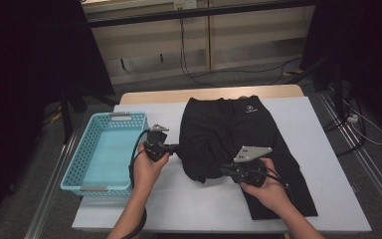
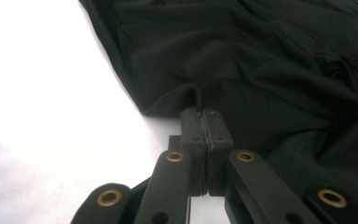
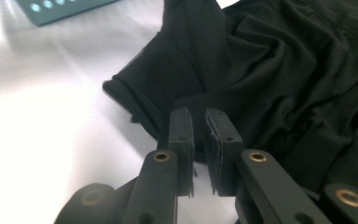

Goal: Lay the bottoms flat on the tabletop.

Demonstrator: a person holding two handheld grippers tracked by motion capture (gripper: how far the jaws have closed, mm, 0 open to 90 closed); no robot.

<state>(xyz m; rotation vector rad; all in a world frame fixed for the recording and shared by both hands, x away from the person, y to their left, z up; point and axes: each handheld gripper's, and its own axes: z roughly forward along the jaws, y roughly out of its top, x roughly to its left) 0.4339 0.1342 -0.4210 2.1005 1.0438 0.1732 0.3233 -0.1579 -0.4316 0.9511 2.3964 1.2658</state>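
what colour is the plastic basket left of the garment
Light blue; the perforated plastic basket shows best in the high view, beside the black garment.

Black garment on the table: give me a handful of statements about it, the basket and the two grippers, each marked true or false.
1. The black garment lies on the white table cover. True.
2. The left gripper is shut on a fold at the garment's edge. True.
3. The blue basket holds folded clothes. False: nothing lies in it.
4. The right gripper is clamped tight on the cloth. False: a narrow gap shows between its pads, with no cloth pinched in it.
5. The basket stands to the right of the garment in the high view. False: it stands to its left.
6. A small white logo shows near the garment's far end. True.
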